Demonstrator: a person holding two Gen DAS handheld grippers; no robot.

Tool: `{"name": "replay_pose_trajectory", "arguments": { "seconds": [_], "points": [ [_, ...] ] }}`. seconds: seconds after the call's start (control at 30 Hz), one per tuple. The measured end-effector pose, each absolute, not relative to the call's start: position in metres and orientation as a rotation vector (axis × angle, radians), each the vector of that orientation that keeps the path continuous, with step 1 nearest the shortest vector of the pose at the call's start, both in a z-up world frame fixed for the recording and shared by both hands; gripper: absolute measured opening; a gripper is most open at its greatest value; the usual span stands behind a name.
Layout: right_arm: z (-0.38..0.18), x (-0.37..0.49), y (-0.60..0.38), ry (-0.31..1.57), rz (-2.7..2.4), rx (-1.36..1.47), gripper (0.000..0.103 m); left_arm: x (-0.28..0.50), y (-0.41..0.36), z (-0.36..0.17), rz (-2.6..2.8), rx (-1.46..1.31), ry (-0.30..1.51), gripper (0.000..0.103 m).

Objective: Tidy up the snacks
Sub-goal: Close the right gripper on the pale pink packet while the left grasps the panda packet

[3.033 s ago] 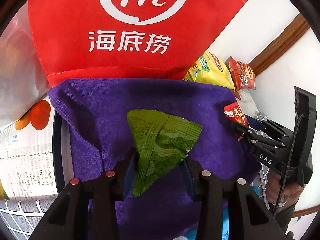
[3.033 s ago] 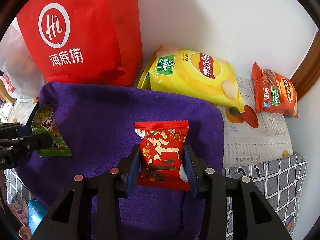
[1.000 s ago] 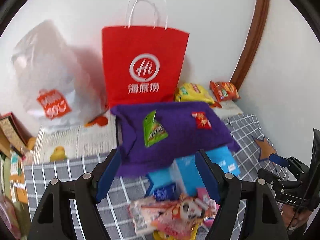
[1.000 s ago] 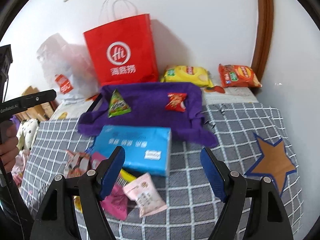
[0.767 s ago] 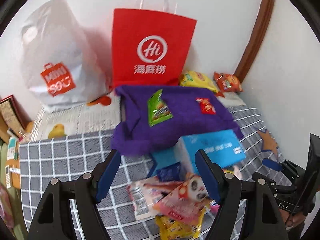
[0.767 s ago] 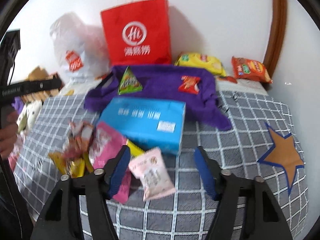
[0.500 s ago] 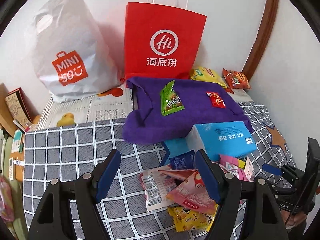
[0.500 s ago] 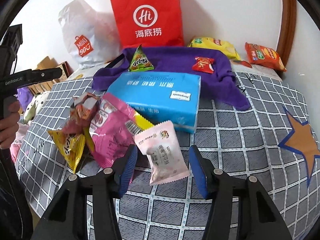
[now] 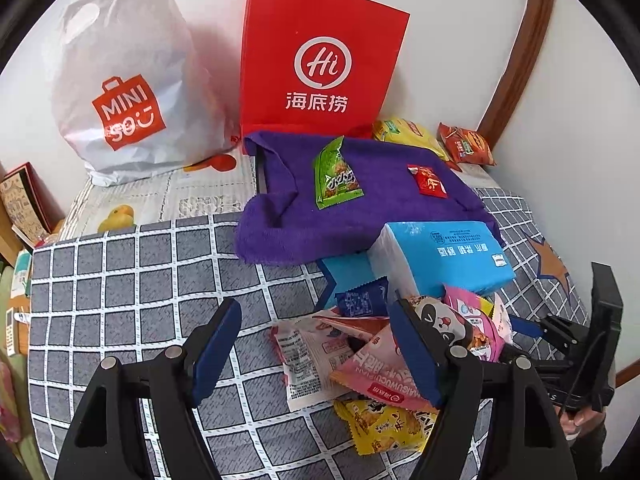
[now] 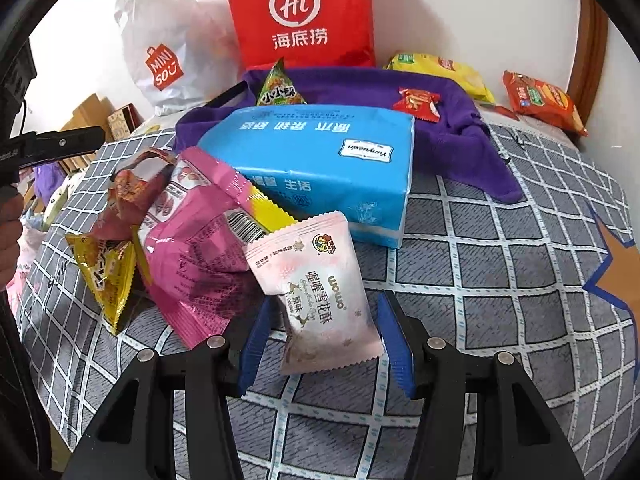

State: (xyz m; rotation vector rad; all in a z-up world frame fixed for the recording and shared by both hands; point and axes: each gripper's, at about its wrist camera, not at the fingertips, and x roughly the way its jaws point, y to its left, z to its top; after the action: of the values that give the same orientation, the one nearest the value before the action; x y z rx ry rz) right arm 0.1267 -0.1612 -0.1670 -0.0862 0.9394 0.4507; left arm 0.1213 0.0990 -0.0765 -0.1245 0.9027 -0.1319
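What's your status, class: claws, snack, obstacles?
Right claw open around pale pink packet, not gripping. Left claw open, empty. Snack pile touches the packet.

Both wrist views look steeply down toward the wall. The left sits higher; the right hangs close above the pale pink packet (image 10: 320, 292). Both share the purple towel (image 9: 360, 208).

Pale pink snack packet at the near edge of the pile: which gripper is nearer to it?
Right. The right gripper straddles the pale pink packet, pads not yet touching. The left gripper hangs open over the pile's far side.
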Motion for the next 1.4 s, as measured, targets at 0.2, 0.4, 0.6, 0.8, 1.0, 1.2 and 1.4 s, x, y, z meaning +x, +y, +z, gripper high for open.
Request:
{"name": "replay_pose_trajectory", "arguments": {
  "seconds": [0.2, 0.4, 0.6, 0.8, 1.0, 1.2, 1.4],
  "points": [
    [-0.164, 0.127, -0.163, 0.908, 0.455, -0.086, 0.043, 0.120, 0.104, -0.089, -0.134, -0.159, 0.928, 0.075],
    [-0.158, 0.125, -0.187, 0.878, 0.395, -0.050, 0.042, 0.118, 0.102, -0.099, -0.190, -0.205, 0.958, 0.075],
    [-0.153, 0.125, -0.219, 0.842, 0.295, -0.051, 0.042, 0.115, 0.071, -0.097, -0.334, -0.150, 0.941, 0.076],
    [-0.165, 0.130, -0.232, 0.871, 0.277, -0.027, 0.042, 0.124, 0.043, -0.114, -0.347, -0.064, 0.986, 0.081],
    [-0.171, 0.135, -0.223, 0.872, 0.277, -0.050, 0.042, 0.129, 0.035, -0.128, -0.333, -0.065, 1.005, 0.081],
    [-0.175, 0.140, -0.224, 0.894, 0.274, -0.037, 0.043, 0.130, 0.041, -0.129, -0.339, -0.094, 0.971, 0.070],
    [-0.176, 0.141, -0.224, 0.897, 0.278, -0.034, 0.043, 0.127, 0.039, -0.131, -0.357, -0.080, 0.930, 0.063]
  ]
}}
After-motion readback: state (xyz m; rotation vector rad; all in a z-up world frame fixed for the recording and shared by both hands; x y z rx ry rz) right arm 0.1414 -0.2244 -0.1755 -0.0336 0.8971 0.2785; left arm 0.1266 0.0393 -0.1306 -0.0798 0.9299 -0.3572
